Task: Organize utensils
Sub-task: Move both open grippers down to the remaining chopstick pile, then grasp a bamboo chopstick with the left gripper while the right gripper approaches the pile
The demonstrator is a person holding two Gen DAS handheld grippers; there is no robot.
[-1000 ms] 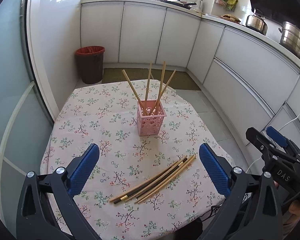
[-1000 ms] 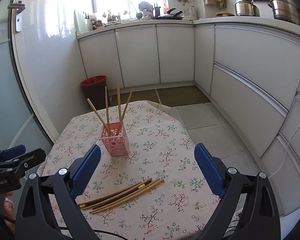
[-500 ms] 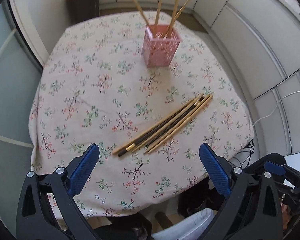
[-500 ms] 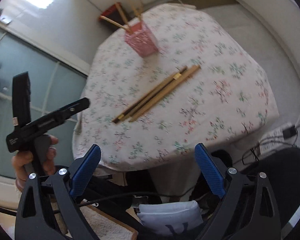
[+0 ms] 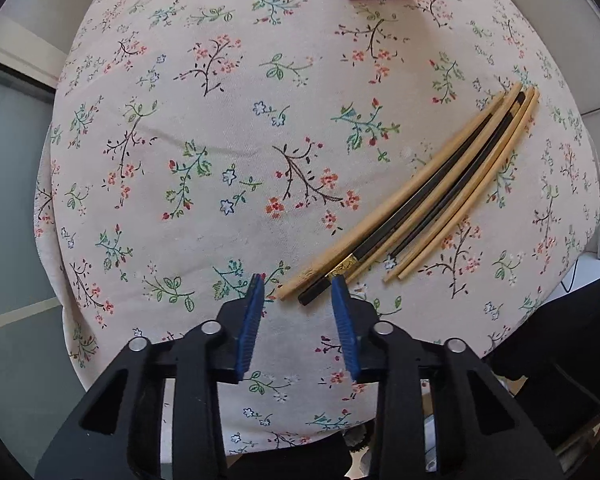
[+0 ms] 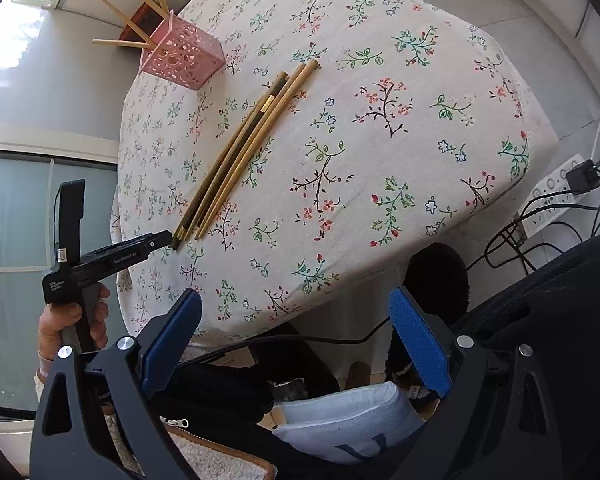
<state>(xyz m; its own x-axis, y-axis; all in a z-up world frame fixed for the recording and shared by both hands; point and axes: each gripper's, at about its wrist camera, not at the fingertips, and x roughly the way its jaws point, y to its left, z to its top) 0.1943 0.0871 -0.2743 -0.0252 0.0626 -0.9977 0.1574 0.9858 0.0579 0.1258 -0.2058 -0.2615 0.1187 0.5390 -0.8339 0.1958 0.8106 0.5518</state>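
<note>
Chopsticks (image 5: 428, 196), several pale and two black, lay bundled side by side on the floral tablecloth (image 5: 204, 152), well apart from the pink holder (image 6: 182, 58), which stood toward the table's far side with four pale sticks (image 6: 134, 24) leaning out of it. Pointing straight down, the left gripper (image 5: 298, 284) was closing, its blue pads at either side of the bundle's near ends with the black tip between them, not yet pressing. The right gripper (image 6: 296, 312) hung wide apart and empty off the table's near edge.
</note>
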